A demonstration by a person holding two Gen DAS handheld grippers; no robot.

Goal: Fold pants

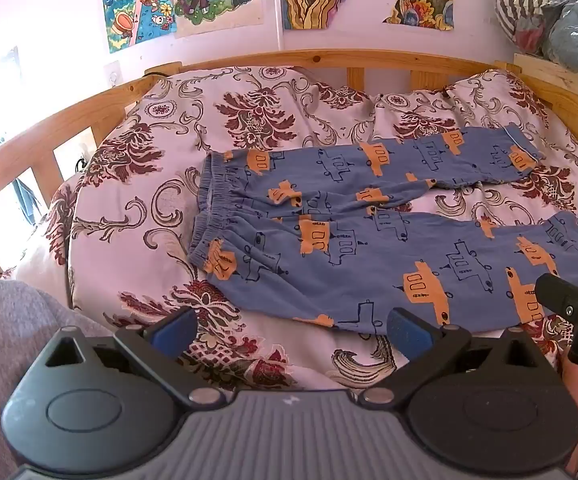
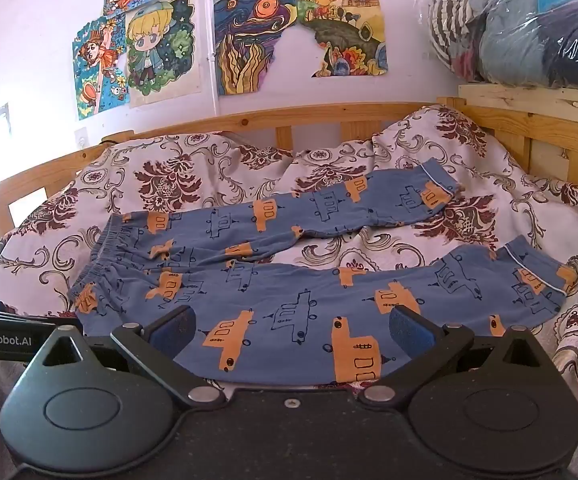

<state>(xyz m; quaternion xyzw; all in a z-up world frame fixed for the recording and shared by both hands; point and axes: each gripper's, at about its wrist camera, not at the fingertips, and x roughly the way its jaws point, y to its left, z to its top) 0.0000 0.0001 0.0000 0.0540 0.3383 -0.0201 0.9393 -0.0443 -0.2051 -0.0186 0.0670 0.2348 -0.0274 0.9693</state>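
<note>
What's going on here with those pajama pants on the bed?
A person is about to fold the blue pants, which lie spread flat on the floral bedspread, waistband to the left and the two legs apart. The left hand-held gripper and the right hand-held gripper both hover open at the near edge of the pants. Neither grips any fabric, and no fold has been made.

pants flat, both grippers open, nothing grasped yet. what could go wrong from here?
1. The bedspread under the pants is rumpled; a pinch at the near leg may catch it too.
2. The far leg angles away from the near one, so a fold may leave the cuffs uneven.
3. The left gripper and right gripper sit close together and could bump.
</note>
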